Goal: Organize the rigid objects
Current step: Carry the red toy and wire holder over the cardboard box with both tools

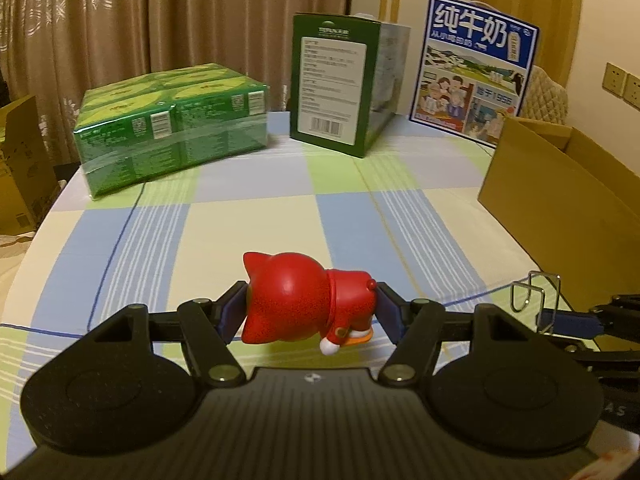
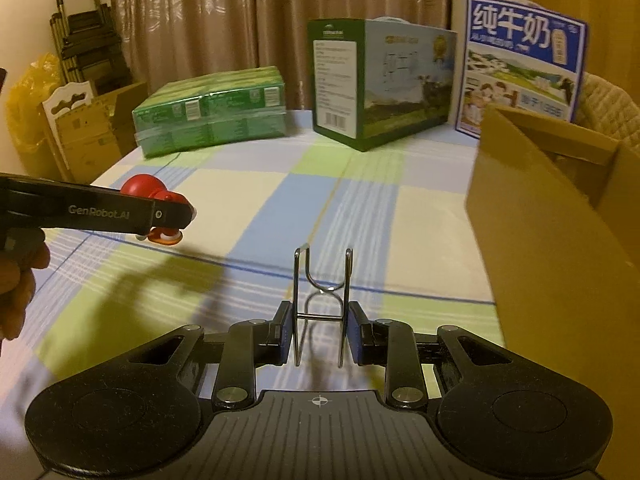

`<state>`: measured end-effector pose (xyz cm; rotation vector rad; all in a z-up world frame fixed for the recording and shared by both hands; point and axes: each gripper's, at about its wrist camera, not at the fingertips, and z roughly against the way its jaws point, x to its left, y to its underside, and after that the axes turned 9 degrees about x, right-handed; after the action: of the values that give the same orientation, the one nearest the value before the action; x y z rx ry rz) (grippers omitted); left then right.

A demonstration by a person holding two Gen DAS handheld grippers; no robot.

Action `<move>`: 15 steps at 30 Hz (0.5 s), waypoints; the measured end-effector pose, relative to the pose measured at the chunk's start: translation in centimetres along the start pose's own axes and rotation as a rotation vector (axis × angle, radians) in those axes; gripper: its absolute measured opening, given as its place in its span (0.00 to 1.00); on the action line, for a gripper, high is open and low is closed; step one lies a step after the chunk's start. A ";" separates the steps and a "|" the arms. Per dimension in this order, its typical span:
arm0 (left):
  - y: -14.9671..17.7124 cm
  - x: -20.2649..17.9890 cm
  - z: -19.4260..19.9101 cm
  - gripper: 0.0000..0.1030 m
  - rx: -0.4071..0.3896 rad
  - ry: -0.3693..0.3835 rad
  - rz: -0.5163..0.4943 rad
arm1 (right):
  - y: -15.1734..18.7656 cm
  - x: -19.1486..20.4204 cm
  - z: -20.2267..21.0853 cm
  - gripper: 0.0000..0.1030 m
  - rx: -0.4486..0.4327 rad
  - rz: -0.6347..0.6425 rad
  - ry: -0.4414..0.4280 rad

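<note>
The open cardboard box (image 2: 560, 208) runs off the right edge in both views, and only a strip of its inside shows past the near wall, so what it holds cannot be told. Small print on the tall green carton (image 1: 334, 84) and on the wrapped green pack (image 1: 172, 128) is too blurred to read, and the blue milk carton (image 1: 476, 68) is partly hidden behind the cardboard box. In the right wrist view the red toy figure (image 1: 304, 304) is mostly covered by the black finger of the left gripper (image 1: 310, 312), with only its round head and an orange foot showing; a hand (image 2: 16, 280) is cut off at the left edge. The left gripper stands about half open, and its blue pads press on the two ends of the toy, which lies sideways between them above the checked tablecloth (image 1: 248, 220), near the front of the table. The right gripper (image 2: 318, 332) is fairly narrow, and its pads press on the two upright sides of a bent metal wire rack (image 2: 322, 300), which stands upright between them and rises above the fingertips; whether the rack's lower ends touch the cloth is hard to make out. The rack is held just left of the cardboard box's near wall, well apart from the cartons at the back.
</note>
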<state>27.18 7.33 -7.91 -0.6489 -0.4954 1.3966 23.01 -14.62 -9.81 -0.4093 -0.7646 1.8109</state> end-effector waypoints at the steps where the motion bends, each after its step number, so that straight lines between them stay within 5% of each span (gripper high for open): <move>1: 0.1 -0.2 0.0 0.61 0.001 0.004 -0.002 | 0.2 -0.1 0.4 0.24 0.000 -0.002 0.003; 5: 0.5 -0.8 0.3 0.61 0.006 0.025 -0.011 | 0.8 -0.4 1.6 0.20 0.002 -0.016 0.011; 6: 0.6 -1.0 0.5 0.61 0.006 0.027 -0.015 | 0.9 -0.4 1.8 0.02 0.006 -0.019 0.010; 7: 0.7 -1.2 0.6 0.61 0.007 0.030 -0.019 | 1.0 -0.4 2.1 0.00 0.013 -0.018 0.010; 15: 1.4 -2.4 1.4 0.61 0.001 0.045 -0.030 | 1.8 -0.3 3.8 0.00 0.014 -0.007 0.003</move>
<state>24.92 5.23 -7.65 -0.6681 -0.4667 1.3511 19.59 -16.49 -8.21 -0.3996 -0.7499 1.8073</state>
